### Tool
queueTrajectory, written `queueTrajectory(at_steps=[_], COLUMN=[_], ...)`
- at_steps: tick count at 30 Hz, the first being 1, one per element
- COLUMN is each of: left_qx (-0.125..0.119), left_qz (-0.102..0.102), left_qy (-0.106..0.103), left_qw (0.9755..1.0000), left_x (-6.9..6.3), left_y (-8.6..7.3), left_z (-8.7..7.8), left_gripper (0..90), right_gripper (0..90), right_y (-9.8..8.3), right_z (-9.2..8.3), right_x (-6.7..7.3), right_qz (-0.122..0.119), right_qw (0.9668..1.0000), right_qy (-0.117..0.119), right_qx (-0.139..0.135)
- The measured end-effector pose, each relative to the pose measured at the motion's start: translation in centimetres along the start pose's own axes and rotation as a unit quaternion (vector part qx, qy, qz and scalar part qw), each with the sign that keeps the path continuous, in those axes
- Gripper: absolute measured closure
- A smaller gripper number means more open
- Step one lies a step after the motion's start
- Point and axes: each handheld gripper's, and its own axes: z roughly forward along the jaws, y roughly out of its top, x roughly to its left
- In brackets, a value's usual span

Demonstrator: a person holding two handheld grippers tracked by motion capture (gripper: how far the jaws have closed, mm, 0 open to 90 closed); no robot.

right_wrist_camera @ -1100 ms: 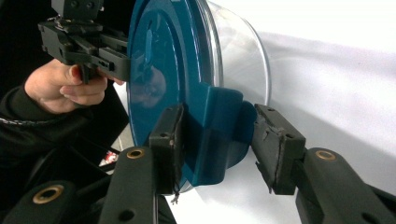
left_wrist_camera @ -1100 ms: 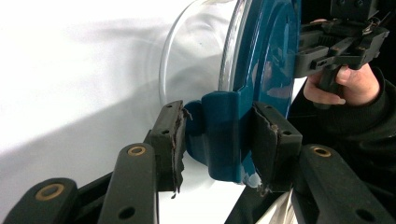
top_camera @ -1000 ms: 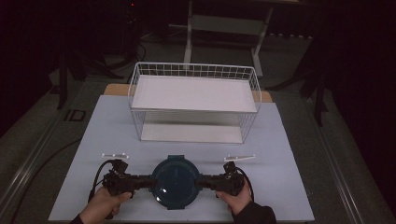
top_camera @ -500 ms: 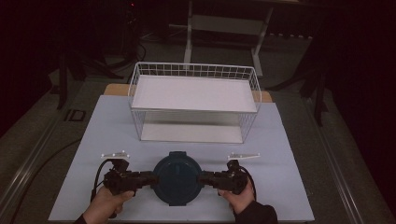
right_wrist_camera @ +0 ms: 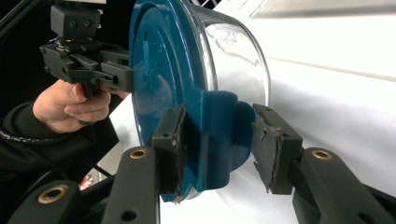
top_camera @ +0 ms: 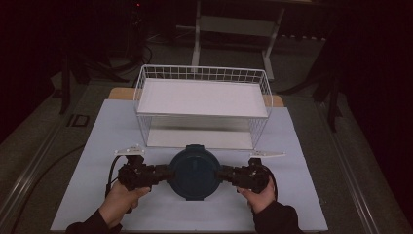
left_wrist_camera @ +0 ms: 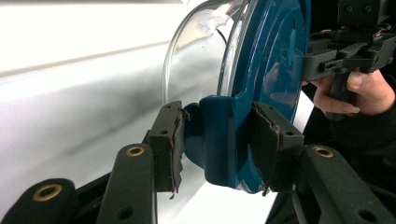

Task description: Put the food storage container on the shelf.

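On the white worktop (top_camera: 87, 146) before a wire basket (top_camera: 202, 105), we see a clear container with teal lid (top_camera: 195, 170), left tool (left_wrist_camera: 217, 140) clamped on one latch, right tool (right_wrist_camera: 219, 140) slightly apart around the other.

place: lab | cues: white-covered table (top_camera: 97, 146); floor cables (top_camera: 34, 175); dark surrounding stands (top_camera: 234, 24)

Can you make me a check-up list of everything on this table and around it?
Surface: pale table top, partly bare.
Job's things: round glass container with teal lid at the near edge; white wire basket behind it, holding a white tray.
Clutter: nothing seen.
Grippers: left tool and right tool each sit around a teal side tab of the lid; whether they pinch it is unclear.
Cables: black cable loops from the left tool.
Surroundings: dark room, grey metal stand beyond the table.
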Motion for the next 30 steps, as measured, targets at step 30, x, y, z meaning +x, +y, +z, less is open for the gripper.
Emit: queueTrajectory(at_steps=[30], left_qx=[-0.037], left_qz=[0.042], left_qy=[0.008], left_qw=[0.9984], left_x=[4.1], left_y=[5.0], left_z=[7.2], left_gripper=[55.1], right_gripper=[56.6], right_y=[3.9], right_z=[-0.6], right_x=[-8.1], right_qz=[-0.013], right_qw=[0.999], right_qy=[-0.029], right_qx=[-0.031])
